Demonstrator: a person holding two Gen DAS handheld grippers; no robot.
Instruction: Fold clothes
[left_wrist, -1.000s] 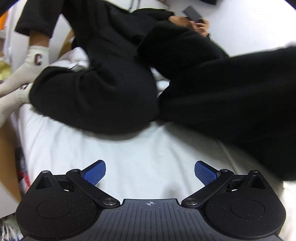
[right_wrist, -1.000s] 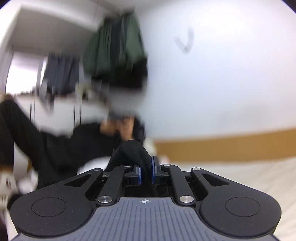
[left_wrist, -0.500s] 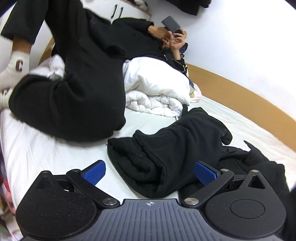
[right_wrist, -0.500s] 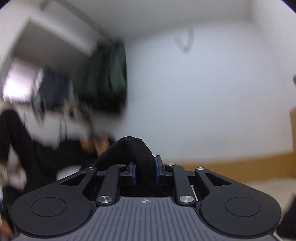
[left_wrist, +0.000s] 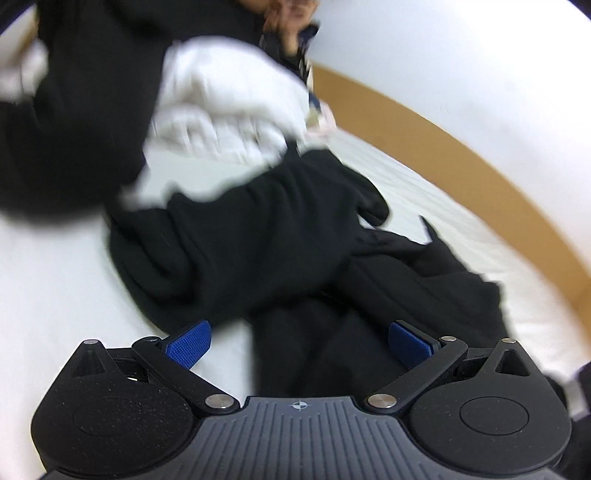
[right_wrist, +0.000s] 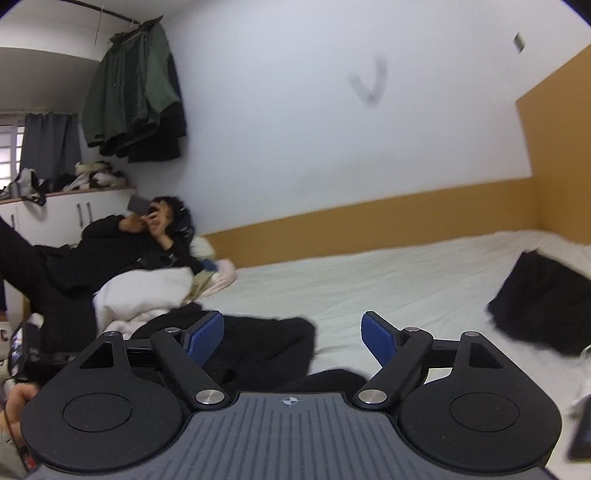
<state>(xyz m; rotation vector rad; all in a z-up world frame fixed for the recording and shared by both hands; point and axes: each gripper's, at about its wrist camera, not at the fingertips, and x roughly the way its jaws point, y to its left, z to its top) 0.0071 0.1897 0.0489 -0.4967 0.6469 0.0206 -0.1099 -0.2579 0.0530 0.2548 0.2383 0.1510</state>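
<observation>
1. Black garment (left_wrist: 258, 236) lay crumpled on white bed (left_wrist: 44, 280), apparently dropped for spreading.
2. Left gripper (left_wrist: 299, 339) spread wide just above it, empty.
3. Right gripper (right_wrist: 291, 332) likewise spread, holding nothing.

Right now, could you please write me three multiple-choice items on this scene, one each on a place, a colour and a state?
1. Where does the black garment lie?
A) on the bed
B) on the floor
C) on a chair

2. What colour is the hanging jacket?
A) red
B) green
C) yellow

3. How is the right gripper?
A) shut on cloth
B) shut, empty
C) open

Key: 1 A, it sprawls on the white sheet; 2 B, green on the rail; 3 C, blue pads stand apart, nothing between.
</observation>
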